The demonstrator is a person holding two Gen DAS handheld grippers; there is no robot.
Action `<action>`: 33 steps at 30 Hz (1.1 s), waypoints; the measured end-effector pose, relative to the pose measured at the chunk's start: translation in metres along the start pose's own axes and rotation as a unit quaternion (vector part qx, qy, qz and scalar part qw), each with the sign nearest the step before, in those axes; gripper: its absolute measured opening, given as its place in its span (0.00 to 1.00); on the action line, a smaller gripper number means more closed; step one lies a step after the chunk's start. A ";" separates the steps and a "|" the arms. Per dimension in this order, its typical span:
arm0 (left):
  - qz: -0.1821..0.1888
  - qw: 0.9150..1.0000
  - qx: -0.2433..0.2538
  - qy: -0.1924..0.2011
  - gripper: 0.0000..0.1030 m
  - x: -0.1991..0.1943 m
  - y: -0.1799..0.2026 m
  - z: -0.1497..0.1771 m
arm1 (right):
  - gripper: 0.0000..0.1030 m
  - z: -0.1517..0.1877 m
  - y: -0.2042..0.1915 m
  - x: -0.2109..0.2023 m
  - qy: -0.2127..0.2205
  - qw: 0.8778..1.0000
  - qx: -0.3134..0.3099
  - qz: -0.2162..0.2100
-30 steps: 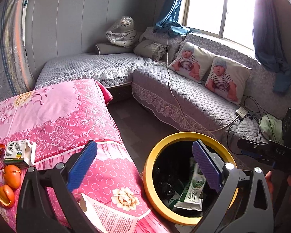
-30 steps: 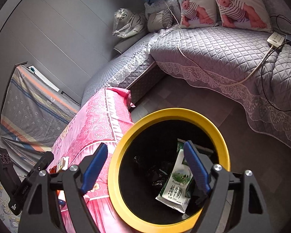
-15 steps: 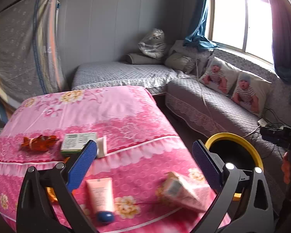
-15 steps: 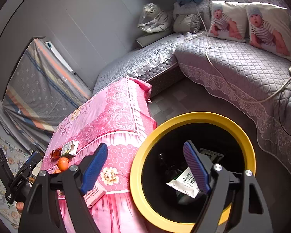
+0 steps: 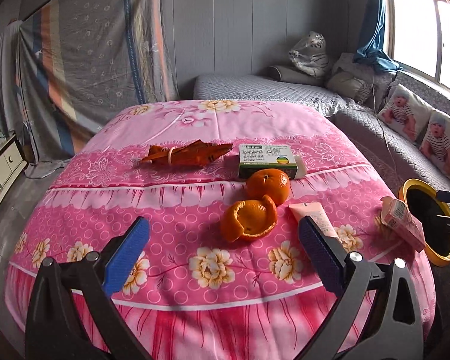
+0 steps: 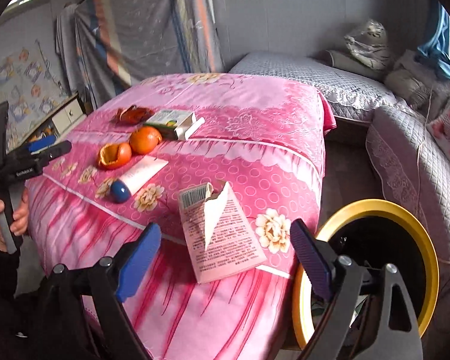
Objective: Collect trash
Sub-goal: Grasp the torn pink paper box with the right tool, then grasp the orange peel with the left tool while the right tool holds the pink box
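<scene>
On the pink flowered table cover (image 5: 195, 210) lie an empty orange peel (image 5: 249, 220), a whole orange (image 5: 267, 182), an orange foil wrapper (image 5: 186, 153), a green-and-white box (image 5: 265, 156), a pink tube (image 5: 315, 217) and a torn pink carton (image 5: 403, 223). The carton (image 6: 222, 234) lies right in front of my right gripper (image 6: 225, 259), which is open and empty. My left gripper (image 5: 223, 252) is open and empty, just short of the peel. A yellow-rimmed black bin (image 6: 399, 210) stands on the floor at the table's right.
A grey quilted sofa (image 5: 384, 147) with baby-print pillows (image 5: 423, 129) runs along the right under the window. A hanging patterned sheet (image 5: 99, 48) covers the back wall. A small cabinet (image 5: 6, 162) stands at the left. The left gripper also shows in the right wrist view (image 6: 42, 147).
Both grippers swung left, away from the bin and onto the table. The peel, orange and box are now central in the left view, and the torn carton is before the right gripper.
</scene>
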State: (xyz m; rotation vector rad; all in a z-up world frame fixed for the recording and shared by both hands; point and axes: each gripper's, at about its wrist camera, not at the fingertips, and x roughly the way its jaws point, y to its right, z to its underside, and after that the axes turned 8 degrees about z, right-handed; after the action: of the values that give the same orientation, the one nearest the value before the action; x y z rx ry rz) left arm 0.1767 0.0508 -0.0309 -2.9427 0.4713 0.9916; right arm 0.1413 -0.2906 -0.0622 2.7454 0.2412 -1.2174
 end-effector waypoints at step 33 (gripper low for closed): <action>0.079 0.992 0.038 -0.093 0.92 0.045 0.004 -0.004 | 0.55 -0.020 0.000 0.029 -0.065 0.991 0.012 -0.114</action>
State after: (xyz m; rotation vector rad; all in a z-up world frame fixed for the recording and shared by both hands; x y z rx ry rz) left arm 0.2118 0.0338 -0.0541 -2.7456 0.7262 1.2200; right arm 0.1749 -0.2842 -0.0710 2.7040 0.5411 -1.4553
